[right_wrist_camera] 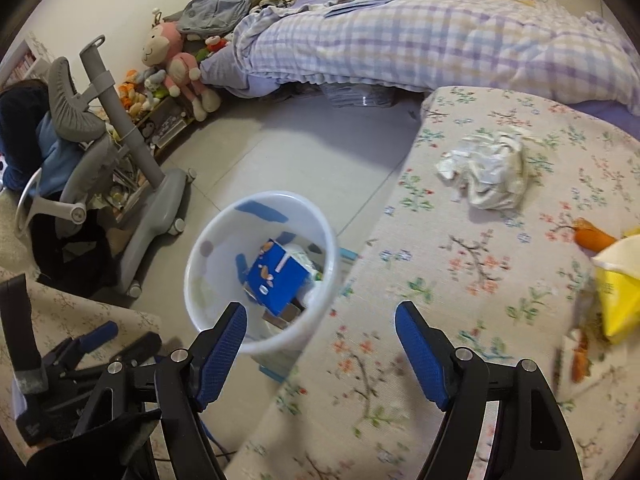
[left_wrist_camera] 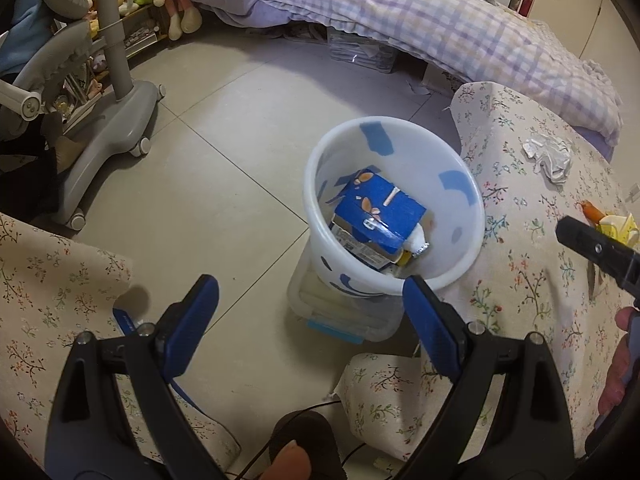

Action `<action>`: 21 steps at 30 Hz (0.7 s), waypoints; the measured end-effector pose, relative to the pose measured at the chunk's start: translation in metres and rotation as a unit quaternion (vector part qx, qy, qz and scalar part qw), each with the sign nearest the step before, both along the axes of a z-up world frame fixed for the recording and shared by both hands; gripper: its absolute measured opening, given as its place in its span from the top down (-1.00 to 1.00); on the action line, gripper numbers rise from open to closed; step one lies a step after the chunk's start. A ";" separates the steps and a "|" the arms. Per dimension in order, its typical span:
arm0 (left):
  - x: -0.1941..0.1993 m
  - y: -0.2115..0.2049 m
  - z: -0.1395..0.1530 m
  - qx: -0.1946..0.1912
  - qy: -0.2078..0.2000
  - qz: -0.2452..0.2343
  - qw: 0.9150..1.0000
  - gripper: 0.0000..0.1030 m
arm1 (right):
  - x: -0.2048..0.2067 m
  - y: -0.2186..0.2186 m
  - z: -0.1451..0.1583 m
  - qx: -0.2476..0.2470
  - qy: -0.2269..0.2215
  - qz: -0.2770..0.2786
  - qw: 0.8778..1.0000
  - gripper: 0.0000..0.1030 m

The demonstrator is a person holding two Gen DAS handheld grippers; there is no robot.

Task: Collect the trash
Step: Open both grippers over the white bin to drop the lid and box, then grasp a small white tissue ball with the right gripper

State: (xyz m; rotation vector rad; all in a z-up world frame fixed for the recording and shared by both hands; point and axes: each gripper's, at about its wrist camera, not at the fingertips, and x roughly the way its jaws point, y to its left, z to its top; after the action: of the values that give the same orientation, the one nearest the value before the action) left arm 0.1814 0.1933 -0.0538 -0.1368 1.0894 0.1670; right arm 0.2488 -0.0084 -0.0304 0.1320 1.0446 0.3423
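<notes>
Floral-covered table (right_wrist_camera: 500,280) — grey tiled floor (left_wrist_camera: 240,128)

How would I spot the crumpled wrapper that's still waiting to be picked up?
Find the flowered cloth beside the white bucket. The crumpled wrapper lies on it towards the bed, the only silvery-white wad; its neighbours are orange and yellow.

Each gripper has black plastic arms with triangular cut-outs and silver screws. The left gripper (left_wrist_camera: 310,294) and right gripper (right_wrist_camera: 320,322) carry textured blue finger pads.
</notes>
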 end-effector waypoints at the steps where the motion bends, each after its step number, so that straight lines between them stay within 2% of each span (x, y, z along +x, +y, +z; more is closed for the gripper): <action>1: -0.001 -0.002 0.000 -0.002 0.000 -0.003 1.000 -0.81 | -0.004 -0.008 0.002 -0.005 0.002 -0.005 1.000 -0.52; 12: -0.009 -0.042 0.007 -0.018 -0.004 -0.053 0.998 -0.81 | -0.048 -0.102 0.014 -0.054 0.010 -0.054 0.997 -0.52; 21: -0.014 -0.078 0.010 -0.028 -0.002 -0.088 0.996 -0.81 | -0.084 -0.181 0.017 -0.075 0.017 -0.102 0.992 -0.52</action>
State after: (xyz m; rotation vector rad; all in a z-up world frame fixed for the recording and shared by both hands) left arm 0.1679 0.1154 -0.0433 -0.0907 1.0969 -0.0231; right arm 0.1647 -0.1899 -0.0137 0.1098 1.0772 0.0761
